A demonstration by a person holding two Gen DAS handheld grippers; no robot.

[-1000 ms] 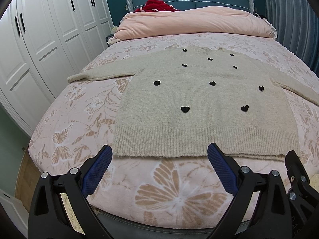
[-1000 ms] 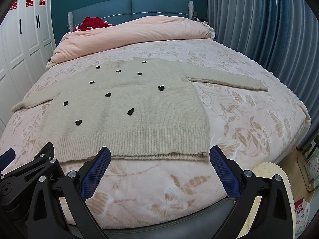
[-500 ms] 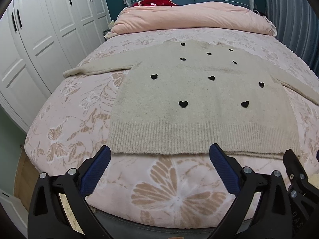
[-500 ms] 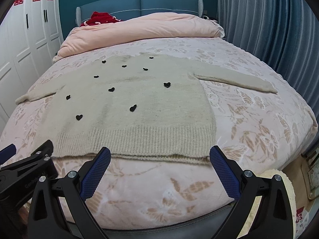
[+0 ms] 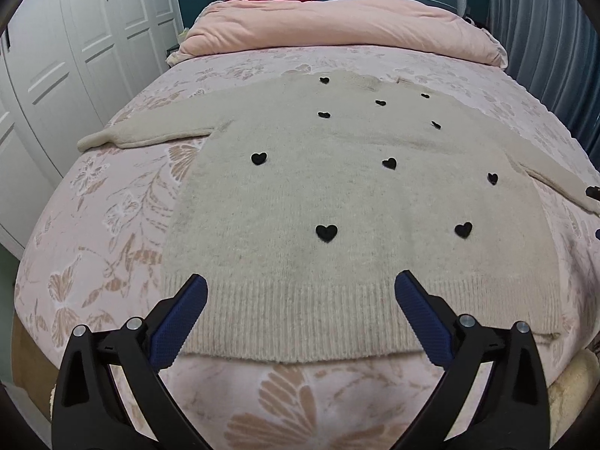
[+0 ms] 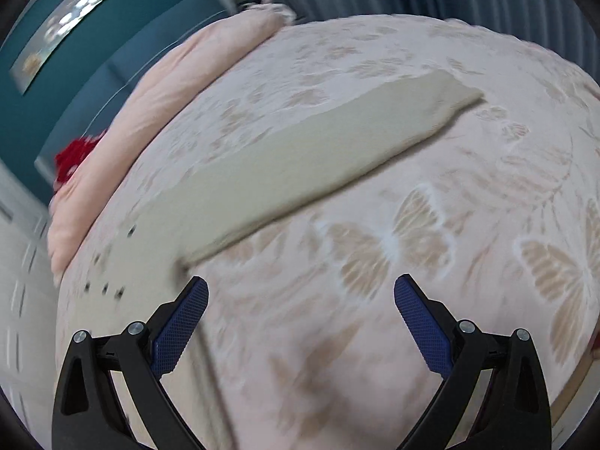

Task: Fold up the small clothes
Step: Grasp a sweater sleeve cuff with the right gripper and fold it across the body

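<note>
- A beige knit sweater (image 5: 337, 202) with black hearts lies flat and unfolded on a floral bedspread (image 5: 97, 232), sleeves spread toward 9 and 3 o'clock.
- The left gripper (image 5: 300, 292) hovers above the ribbed hem (image 5: 300, 322) at 6 o'clock, jaws wide apart, holding nothing.
- The right gripper (image 6: 300, 292), also wide open and empty, faces the right sleeve (image 6: 318, 150), which runs toward 1 o'clock; this view is blurred.
- Folding looks not yet begun: both sleeves and the body remain to fold.

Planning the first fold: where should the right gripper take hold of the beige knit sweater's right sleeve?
Probably at the cuff end of the sleeve, coming in from the bed's right side. It lies flat and straight, stretched away from the body, so its free tip lifts easily. The right gripper is open.
</note>
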